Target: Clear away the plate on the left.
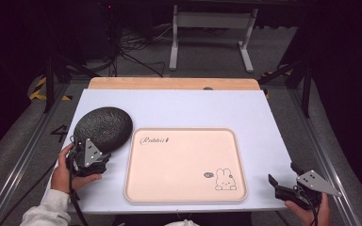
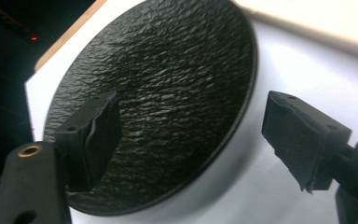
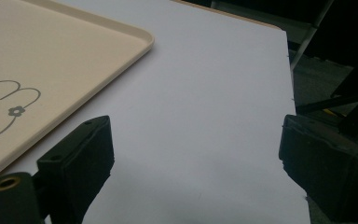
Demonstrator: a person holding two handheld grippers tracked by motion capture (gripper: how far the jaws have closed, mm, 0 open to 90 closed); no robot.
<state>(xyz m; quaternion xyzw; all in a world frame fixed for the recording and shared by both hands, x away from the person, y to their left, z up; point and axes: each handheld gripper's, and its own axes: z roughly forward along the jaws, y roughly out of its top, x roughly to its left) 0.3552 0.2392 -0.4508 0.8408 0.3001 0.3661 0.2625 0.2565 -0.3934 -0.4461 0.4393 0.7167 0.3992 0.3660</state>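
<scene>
Lying flat, round black plate (image 2: pixel 168 93) with rippled, matte surface.

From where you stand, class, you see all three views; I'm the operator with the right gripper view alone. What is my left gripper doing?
Observer: The left gripper is at the near edge of a black textured plate, jaws open.
Operator: Is the rim between them?
Observer: Yes. One pad is over the plate, the other over the table; neither presses on the rim.
Operator: Where is the plate relative to my tray?
Observer: To its left, close by the far left corner of the tray. Nothing lies on either.
</scene>
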